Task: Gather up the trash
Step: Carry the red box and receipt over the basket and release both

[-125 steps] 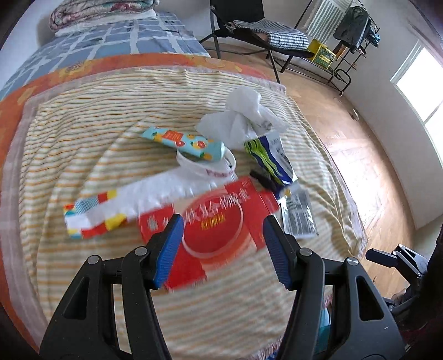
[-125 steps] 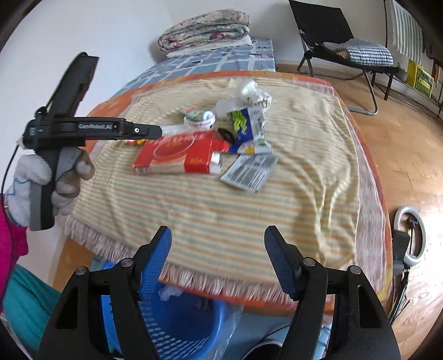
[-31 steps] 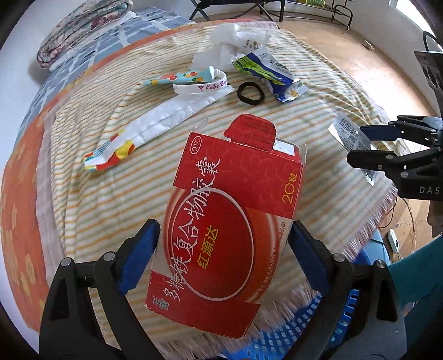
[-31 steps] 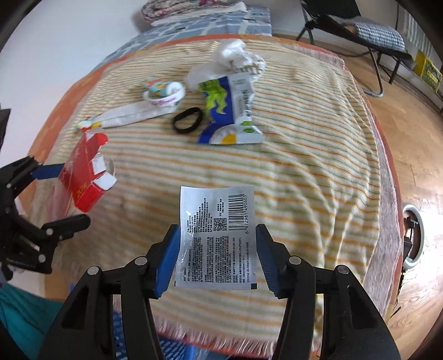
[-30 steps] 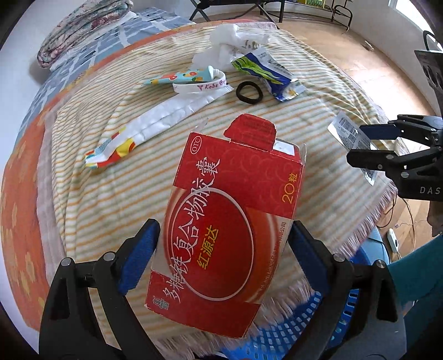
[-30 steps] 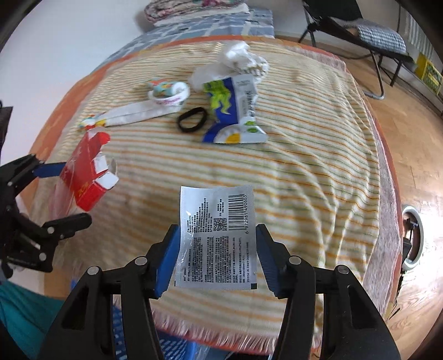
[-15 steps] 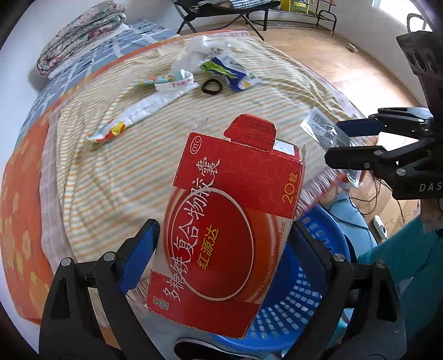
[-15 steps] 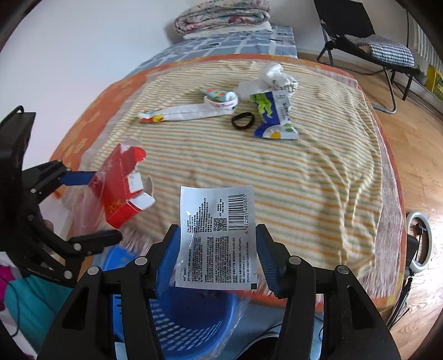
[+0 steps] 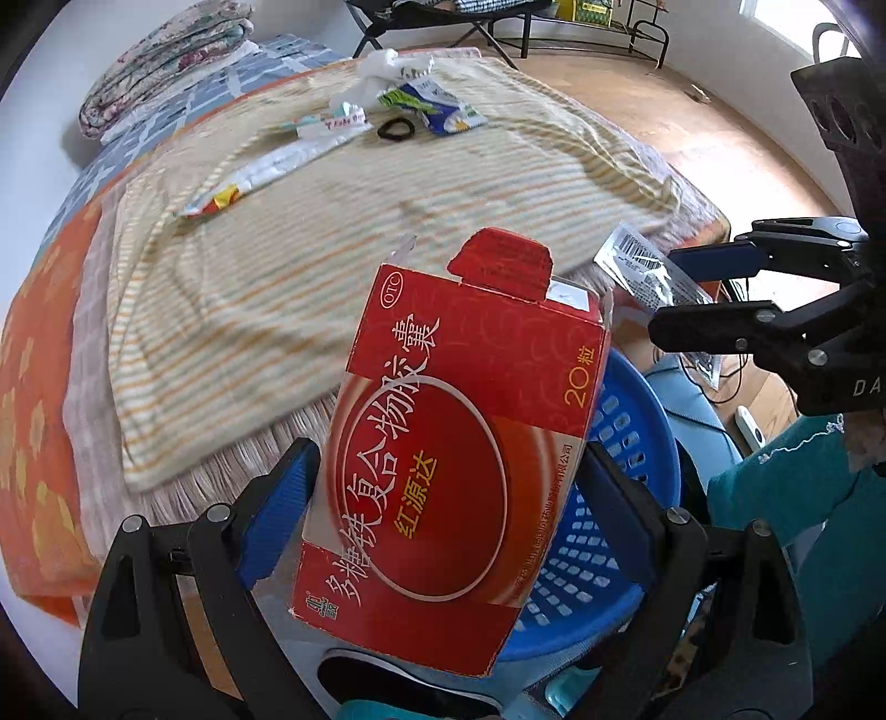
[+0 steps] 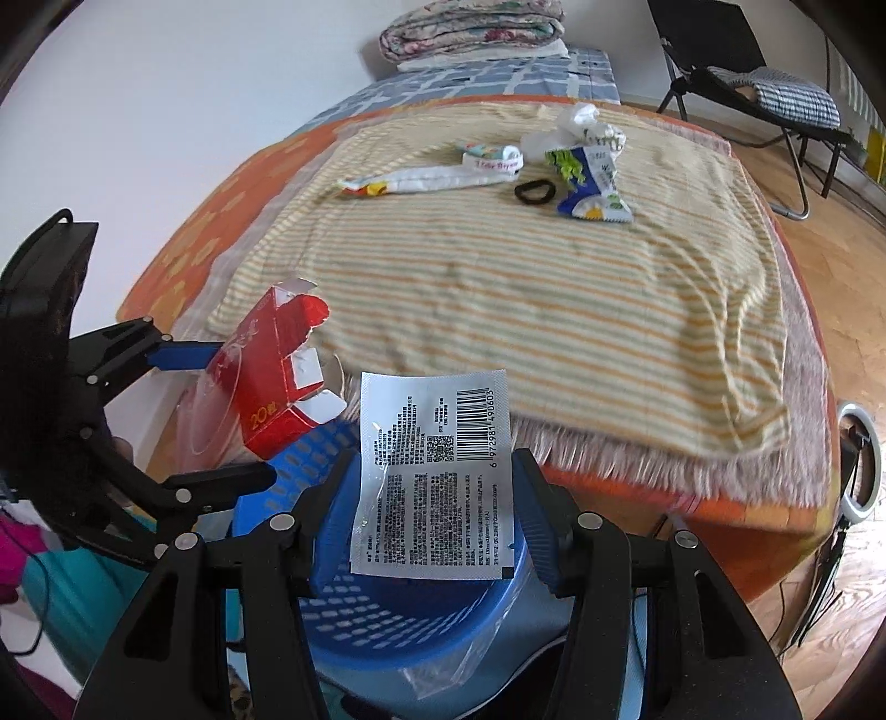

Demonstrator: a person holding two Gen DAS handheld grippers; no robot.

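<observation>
My left gripper (image 9: pixel 443 509) is shut on a red carton box (image 9: pixel 459 454) with an open top flap, held over the blue trash basket (image 9: pixel 626 498). It also shows in the right wrist view (image 10: pixel 271 376). My right gripper (image 10: pixel 426 520) is shut on a silver barcode packet (image 10: pixel 432 476), held above the basket (image 10: pixel 421 609); the packet also shows in the left wrist view (image 9: pixel 648 271). On the striped blanket (image 10: pixel 526 288) lie a long white wrapper (image 10: pixel 426 180), a black hair tie (image 10: pixel 534 192), a blue-green snack bag (image 10: pixel 590 180) and crumpled white plastic (image 10: pixel 576 130).
The basket stands on the floor at the bed's fringed front edge. A folded quilt (image 10: pixel 470 27) lies at the bed's far end. A black folding chair (image 10: pixel 747 72) stands at the back right. A ring light (image 10: pixel 858 459) and cables lie on the wood floor, right.
Both grippers have pulled back from the bed with their trash. The blue basket has come into view beneath the red box and the packet.
</observation>
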